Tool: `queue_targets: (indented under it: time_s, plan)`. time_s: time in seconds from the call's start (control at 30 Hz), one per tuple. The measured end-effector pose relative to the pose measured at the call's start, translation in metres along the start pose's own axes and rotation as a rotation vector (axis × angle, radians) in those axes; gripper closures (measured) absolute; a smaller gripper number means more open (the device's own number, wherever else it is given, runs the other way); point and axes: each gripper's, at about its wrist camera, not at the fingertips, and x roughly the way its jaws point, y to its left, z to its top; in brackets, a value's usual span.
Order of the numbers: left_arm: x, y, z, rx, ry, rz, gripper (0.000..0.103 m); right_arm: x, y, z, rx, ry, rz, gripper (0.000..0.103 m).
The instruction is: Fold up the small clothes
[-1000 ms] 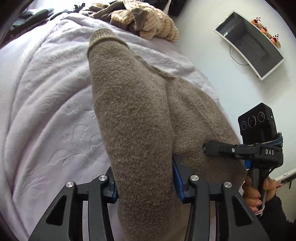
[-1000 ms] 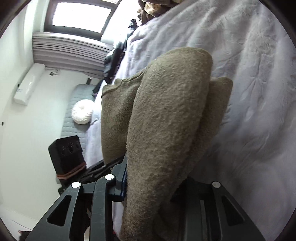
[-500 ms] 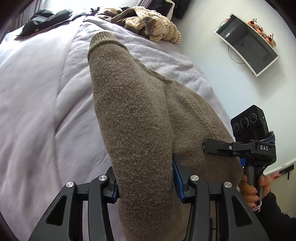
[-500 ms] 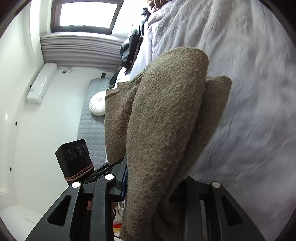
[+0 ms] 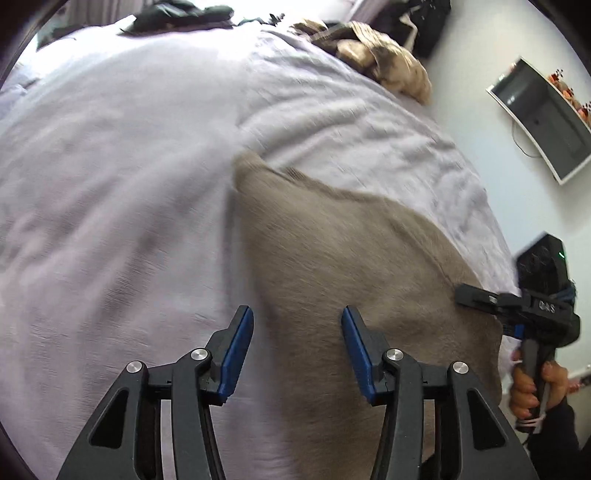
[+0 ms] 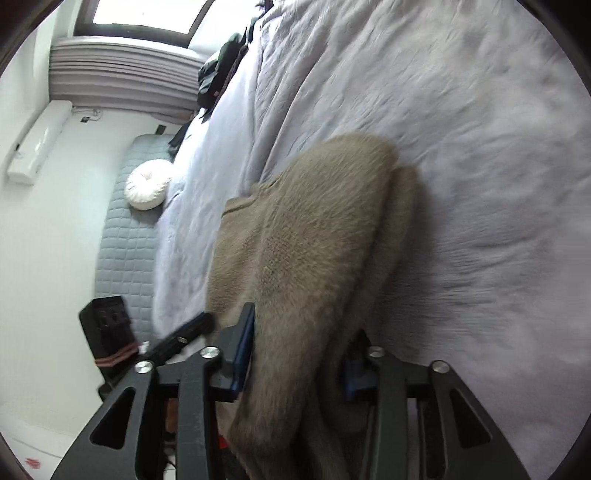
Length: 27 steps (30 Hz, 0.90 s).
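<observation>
The brown knit sweater (image 5: pixel 362 273) lies folded on the lilac bedspread (image 5: pixel 122 177), centre-right in the left view. My left tongs (image 5: pixel 297 325) have just opened and stand apart above its edge, gripping nothing. My right tongs (image 6: pixel 299 354) have just loosened, with the thick fold between the pads; whether they press I cannot tell. White lettering on them is too blurred to read. Bare bedspread spreads left.

White walls (image 6: pixel 55 229), bright window (image 6: pixel 147 14), lavender-covered bed (image 5: pixel 129 166), wall-mounted curved screen (image 5: pixel 543 122)
</observation>
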Motion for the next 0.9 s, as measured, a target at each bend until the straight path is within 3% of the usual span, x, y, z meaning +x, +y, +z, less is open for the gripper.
queue_targets:
  time_s: [0.1,0.17,0.23,0.33,0.47,0.5,0.53,0.6,0.73,0.9]
  plan:
    - [-0.012,0.007,0.006,0.010,-0.057,0.067,0.051,-0.033,-0.005,-0.006,-0.030,-0.079,-0.105,0.057]
    - [-0.017,0.012,0.007,0.002,-0.071,0.066,0.051,-0.049,0.001,-0.004,-0.049,-0.129,-0.132,0.058]
    - [-0.013,0.009,0.008,-0.001,-0.066,0.066,0.051,-0.062,0.008,-0.006,-0.072,-0.148,-0.114,0.069]
    - [-0.005,-0.008,0.000,0.039,-0.040,0.073,0.051,-0.064,0.036,-0.013,-0.179,-0.129,-0.132,0.073]
    - [0.009,-0.027,-0.018,0.129,-0.021,0.149,0.050,-0.045,0.066,-0.045,-0.339,-0.066,-0.198,0.073]
    - [0.009,-0.027,-0.024,0.140,-0.020,0.164,0.045,-0.043,0.065,-0.053,-0.360,-0.048,-0.237,0.073]
    - [0.010,-0.027,-0.028,0.145,-0.027,0.181,0.039,-0.048,0.055,-0.068,-0.372,-0.038,-0.273,0.073]
    - [0.008,-0.024,-0.033,0.143,-0.043,0.181,0.038,-0.037,0.040,-0.078,-0.366,-0.010,-0.349,0.074]
    - [0.003,-0.022,-0.039,0.101,-0.047,0.156,0.038,-0.039,0.021,-0.093,-0.336,-0.022,-0.378,0.078]
    - [-0.001,-0.024,-0.044,0.085,-0.069,0.176,0.038,-0.052,0.019,-0.109,-0.347,-0.051,-0.411,0.078]
